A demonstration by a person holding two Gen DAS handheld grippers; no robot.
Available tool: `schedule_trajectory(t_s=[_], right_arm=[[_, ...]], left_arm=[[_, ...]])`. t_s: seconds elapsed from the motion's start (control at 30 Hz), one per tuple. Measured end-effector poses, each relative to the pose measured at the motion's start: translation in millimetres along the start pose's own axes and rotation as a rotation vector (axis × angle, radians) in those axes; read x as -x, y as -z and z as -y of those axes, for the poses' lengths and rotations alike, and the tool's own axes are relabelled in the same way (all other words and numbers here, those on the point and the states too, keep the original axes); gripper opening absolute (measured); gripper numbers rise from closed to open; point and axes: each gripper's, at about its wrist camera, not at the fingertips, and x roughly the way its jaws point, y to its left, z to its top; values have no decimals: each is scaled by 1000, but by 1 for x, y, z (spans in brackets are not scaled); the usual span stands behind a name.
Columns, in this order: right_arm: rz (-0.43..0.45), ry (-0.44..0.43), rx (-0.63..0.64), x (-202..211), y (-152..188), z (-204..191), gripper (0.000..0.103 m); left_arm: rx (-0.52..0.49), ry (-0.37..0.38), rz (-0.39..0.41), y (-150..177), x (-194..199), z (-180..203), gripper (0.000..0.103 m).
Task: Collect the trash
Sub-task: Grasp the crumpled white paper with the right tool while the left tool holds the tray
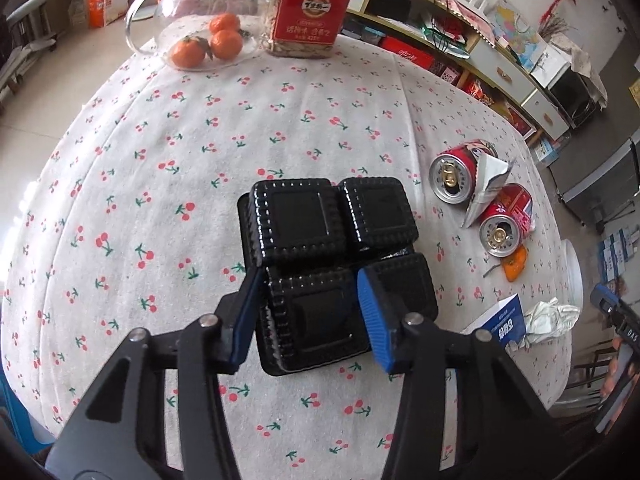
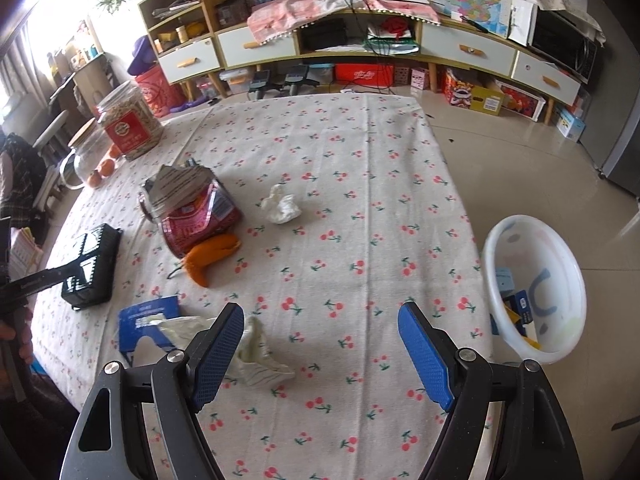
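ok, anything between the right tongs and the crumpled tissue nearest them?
Nothing visible. The crumpled off-white tissue lies on the cherry-print tablecloth just beyond the left finger of the open right tongs, partly hidden by it.

shiny black plastic tray [image 1: 320, 248], matt cotton-looking tablecloth [image 1: 168, 184], metal cans [image 1: 452, 176] gleaming, crumpled paper tissue [image 2: 282, 206], ribbed rubbery pads [image 2: 424, 360]

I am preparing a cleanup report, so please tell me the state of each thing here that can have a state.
Left tool: shut on the black plastic tray.
Right tool: open, empty.
Red cans: on their sides, opened.
Orange peel: loose on the tablecloth.
Tissues: crumpled.
White bin: upright beside the table, already holding some trash.
Seed jar: upright.
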Motion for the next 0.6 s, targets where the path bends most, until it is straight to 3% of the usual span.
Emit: schedule_trajectory(t_s=[0.33,0.6], right_arm=[[-51,-140,71,-12,7,-44,81],[-133,-158,104,-40,21,-60,81]], left_arm=[[-58,10,79,-6,14,13,50],[-97,16,85,-2,15,29,50]])
